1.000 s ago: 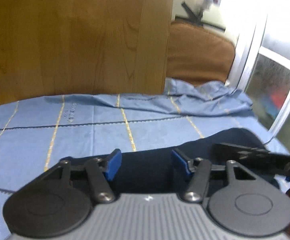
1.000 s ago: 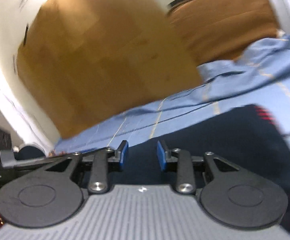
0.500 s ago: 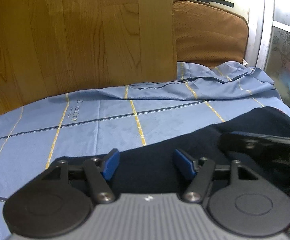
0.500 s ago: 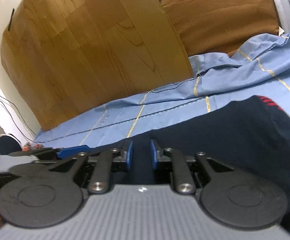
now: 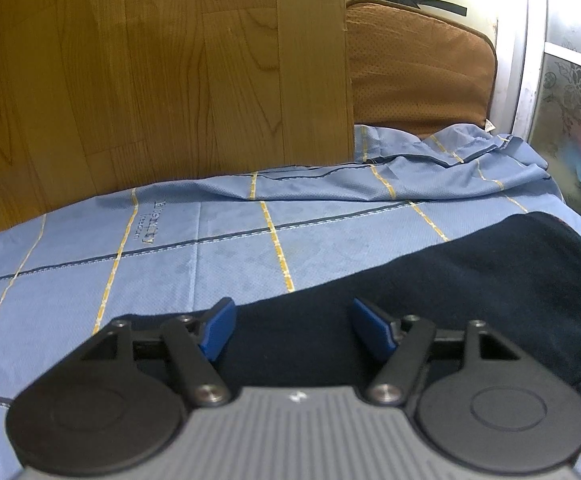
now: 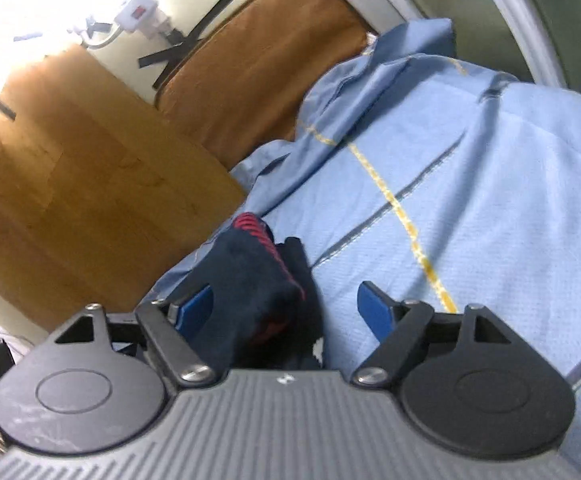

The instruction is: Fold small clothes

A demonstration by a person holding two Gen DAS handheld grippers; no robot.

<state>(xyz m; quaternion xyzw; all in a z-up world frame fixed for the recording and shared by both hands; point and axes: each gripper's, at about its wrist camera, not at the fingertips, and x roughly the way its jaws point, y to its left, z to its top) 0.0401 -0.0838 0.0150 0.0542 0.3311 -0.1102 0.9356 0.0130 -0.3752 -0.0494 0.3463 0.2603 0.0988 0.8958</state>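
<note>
Now both grippers (image 5: pixel 292 330) (image 6: pixel 286 314) wide over dark garment (image 5: pixel 450 280)

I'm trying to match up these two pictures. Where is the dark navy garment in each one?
Left wrist view: the dark navy garment stretches from bottom centre to the right edge.
Right wrist view: it sits bunched left of centre, its red-striped edge showing.
Shared landmark: the brown cushion against the wall.

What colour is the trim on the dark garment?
Red stripes on the navy garment, clearest in the right wrist view.
</note>
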